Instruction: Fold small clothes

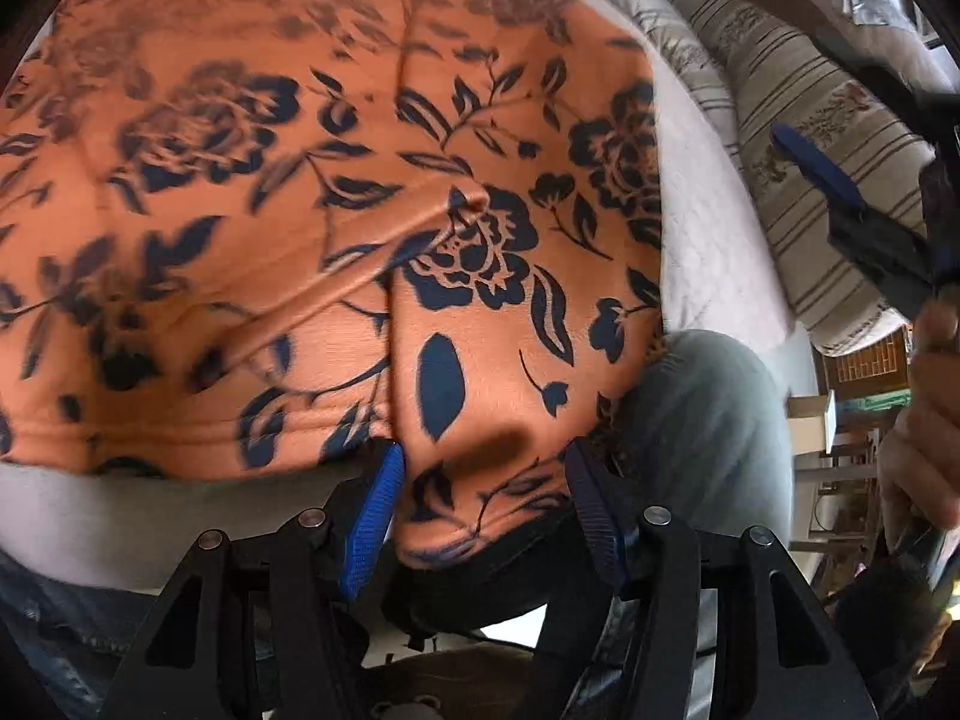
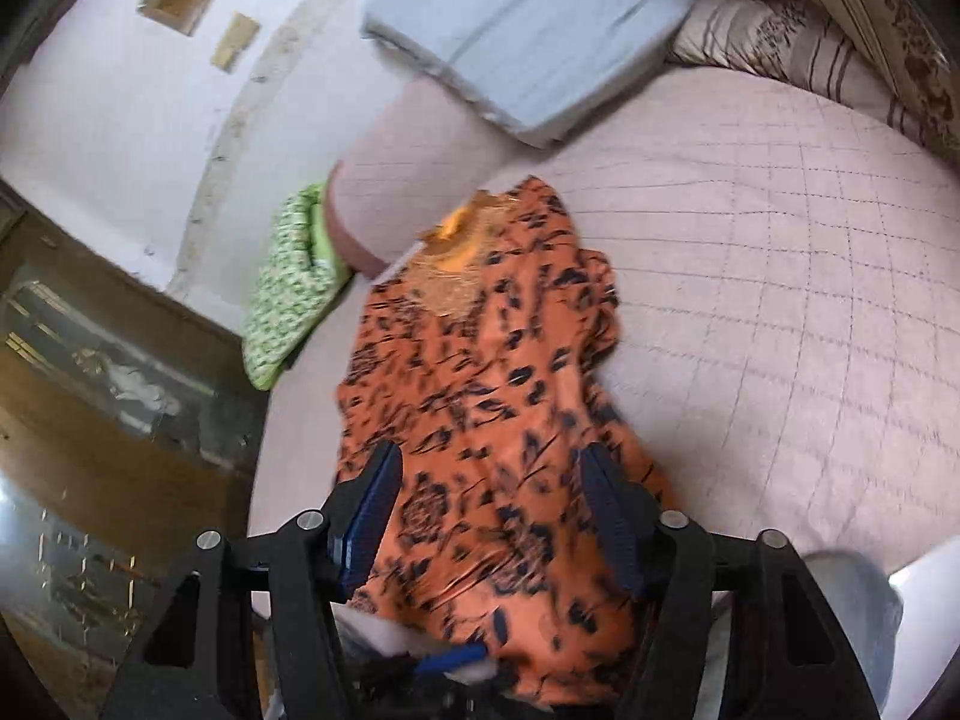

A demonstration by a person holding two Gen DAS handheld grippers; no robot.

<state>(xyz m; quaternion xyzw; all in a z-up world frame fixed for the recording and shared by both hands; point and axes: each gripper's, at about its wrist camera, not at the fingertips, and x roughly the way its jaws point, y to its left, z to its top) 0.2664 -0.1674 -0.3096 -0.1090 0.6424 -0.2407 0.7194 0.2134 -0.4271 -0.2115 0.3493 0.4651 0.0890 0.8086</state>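
Both grippers, left and right, stand about half open over the orange floral garment, gripping nothing. It lies rumpled on the quilted bed — folding looks barely begun, most folds remain.

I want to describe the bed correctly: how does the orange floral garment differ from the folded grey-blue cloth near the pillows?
The orange garment has a dark flower print; the folded grey-blue cloth is plain. The garment lies spread and rumpled; the cloth is a neat, thick rectangle. The garment is near the grippers; the cloth lies beyond it. Both rest on the quilted bed cover.
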